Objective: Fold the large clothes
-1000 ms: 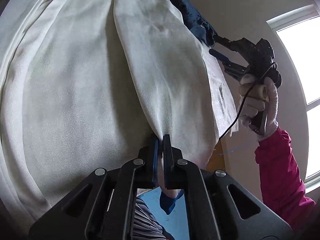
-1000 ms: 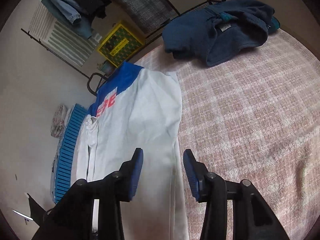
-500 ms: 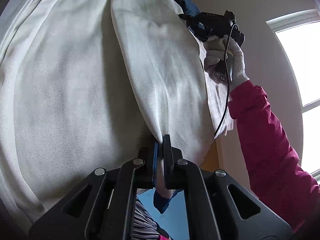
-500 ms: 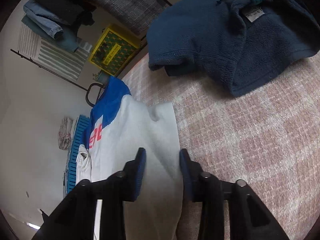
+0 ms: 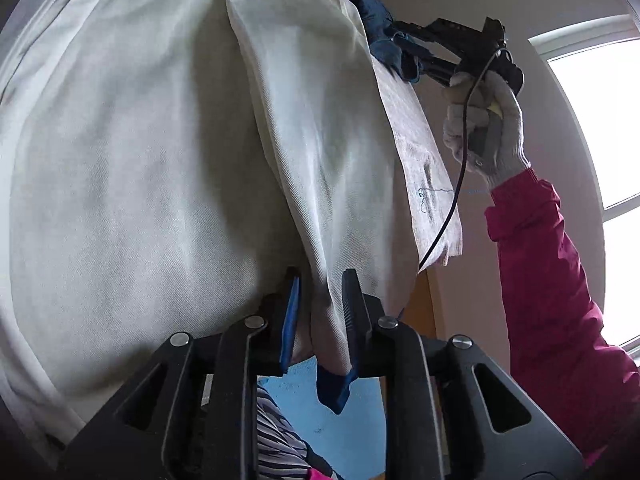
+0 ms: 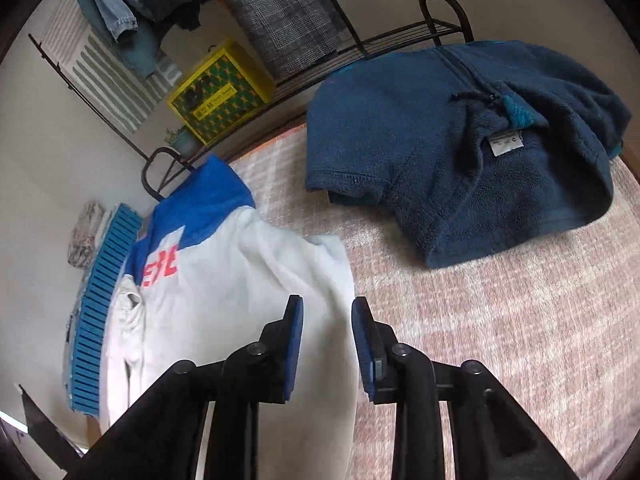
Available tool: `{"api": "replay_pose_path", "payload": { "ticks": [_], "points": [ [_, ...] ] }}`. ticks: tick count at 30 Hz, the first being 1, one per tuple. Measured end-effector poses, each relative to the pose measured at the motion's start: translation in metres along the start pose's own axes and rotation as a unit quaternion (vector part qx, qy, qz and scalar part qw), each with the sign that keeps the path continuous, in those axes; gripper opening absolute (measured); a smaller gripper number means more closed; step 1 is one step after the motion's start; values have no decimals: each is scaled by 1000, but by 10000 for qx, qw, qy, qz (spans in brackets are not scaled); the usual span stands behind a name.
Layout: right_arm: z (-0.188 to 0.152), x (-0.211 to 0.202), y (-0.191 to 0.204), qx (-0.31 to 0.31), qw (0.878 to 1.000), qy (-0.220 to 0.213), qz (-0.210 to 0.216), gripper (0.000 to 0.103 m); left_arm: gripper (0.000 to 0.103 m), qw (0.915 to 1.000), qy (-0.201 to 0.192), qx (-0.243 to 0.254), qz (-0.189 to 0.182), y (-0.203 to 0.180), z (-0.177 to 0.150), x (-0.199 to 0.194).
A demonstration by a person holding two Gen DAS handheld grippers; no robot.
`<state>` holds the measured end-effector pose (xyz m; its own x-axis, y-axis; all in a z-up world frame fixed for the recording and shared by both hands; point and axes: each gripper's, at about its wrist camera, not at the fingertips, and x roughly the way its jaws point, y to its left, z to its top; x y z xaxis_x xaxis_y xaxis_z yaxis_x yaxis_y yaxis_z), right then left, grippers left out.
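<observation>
A large white garment with a blue collar and red lettering lies on the pink checked cover. It fills the left wrist view. My left gripper is open, with a white fold loose between its fingers. My right gripper is open and empty above the garment's right edge. It also shows in the left wrist view, held by a gloved hand near the garment's far end.
A folded navy fleece lies at the far side of the cover. A black rack with hanging clothes and a yellow crate stand behind. A blue ribbed bin sits at the left.
My left gripper has opened and let go of the white fold. My right gripper has drawn back a little from the navy fleece and stays open.
</observation>
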<state>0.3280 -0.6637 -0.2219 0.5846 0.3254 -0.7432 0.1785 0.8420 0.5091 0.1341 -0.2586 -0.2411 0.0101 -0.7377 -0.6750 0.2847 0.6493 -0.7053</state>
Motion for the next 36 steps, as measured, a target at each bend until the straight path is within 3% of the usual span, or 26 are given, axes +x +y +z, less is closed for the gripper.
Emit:
{"api": "replay_pose_path", "payload": {
  "ticks": [4,9,13,16,17,18,22,26,28,33,34,36],
  "points": [
    [-48,-66,7,-159,9993,12,335,30,21,9999,-41,131,22,-8,-10,-8],
    [-140,-129,14,-424,9975,247,515,30,21,9998,137,102,-69,-15,-17,6],
    [-214,-145,4,-305,9967,506,558,36,21,9998,152,84,-118,-21,-18,21],
    [-246,-134,-12,-62,9970,623,462,39,18,9996,141,105,-215,-25,-19,24],
    [-252,-129,-20,110,9966,645,505,39,9,9994,158,59,-294,-28,-19,27],
    [-256,-125,-27,282,9956,646,614,39,7,9990,210,-13,-384,-31,-19,31],
    [-264,-108,-36,544,9915,718,939,39,7,9995,147,85,-281,-39,-21,34],
    [-266,-107,-27,340,9897,824,1123,39,8,9997,256,34,-7,-29,-26,28],
    [-268,-104,-20,127,9907,907,1004,39,9,9993,316,137,128,-28,-29,22],
    [-269,-98,-5,-269,9931,945,639,26,10,9959,-303,721,456,-47,-37,-19],
    [-268,-97,-3,-300,9925,1000,640,14,10,9938,-473,872,509,-54,-34,-25],
    [-269,-97,-3,-347,9926,1021,562,8,10,9899,-623,1155,543,-67,-24,-25]
  ]
}}
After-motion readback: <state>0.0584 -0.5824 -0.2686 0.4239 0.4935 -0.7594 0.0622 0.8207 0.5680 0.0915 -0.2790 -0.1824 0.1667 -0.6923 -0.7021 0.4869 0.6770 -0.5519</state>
